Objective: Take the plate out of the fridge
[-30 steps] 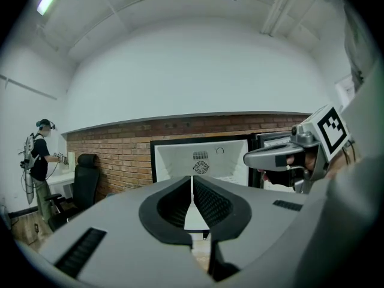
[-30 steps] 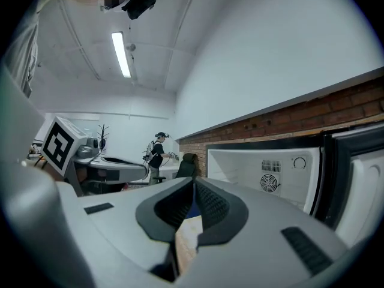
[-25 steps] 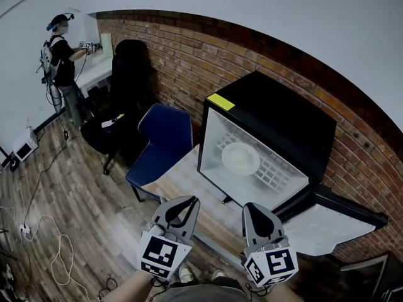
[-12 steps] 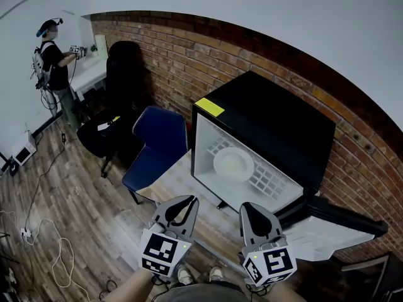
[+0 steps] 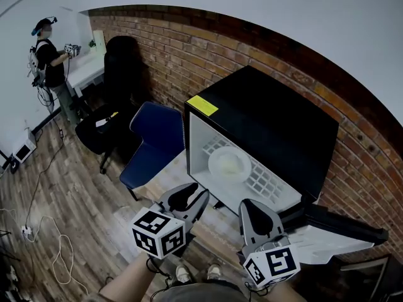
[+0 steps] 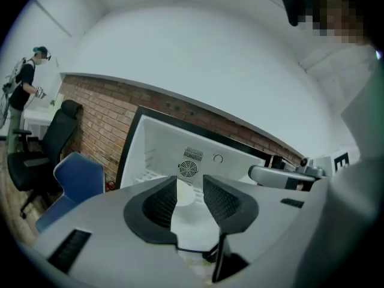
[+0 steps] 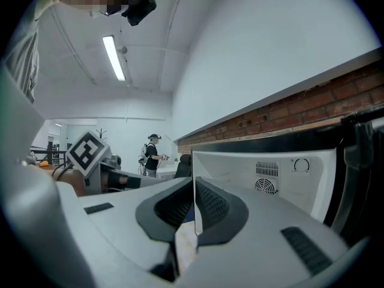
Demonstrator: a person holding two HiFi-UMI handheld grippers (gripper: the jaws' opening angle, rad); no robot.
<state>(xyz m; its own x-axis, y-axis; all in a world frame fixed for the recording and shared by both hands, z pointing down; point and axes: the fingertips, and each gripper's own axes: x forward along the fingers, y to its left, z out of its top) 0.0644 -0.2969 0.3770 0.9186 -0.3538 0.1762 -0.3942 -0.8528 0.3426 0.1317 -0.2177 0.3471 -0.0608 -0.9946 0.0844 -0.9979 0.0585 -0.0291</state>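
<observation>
Jaws opening, left gripper point(image 6: 191, 181) empty, right gripper point(image 7: 194, 182) closed, plate point(image 5: 229, 163) in head view

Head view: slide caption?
Left gripper, empty jaws just opening, and shut right gripper face the open fridge holding the plate.

One fridge point(image 5: 277, 128), one plate point(image 5: 229, 163), two chairs point(image 5: 155, 134).

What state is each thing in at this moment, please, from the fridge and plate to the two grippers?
Fridge: open.
Door: swung wide out to the right.
Plate: lying flat on the wire shelf inside, untouched.
Left gripper: jaws apart, just been opening, nothing between them.
Right gripper: jaws together, empty.
</observation>
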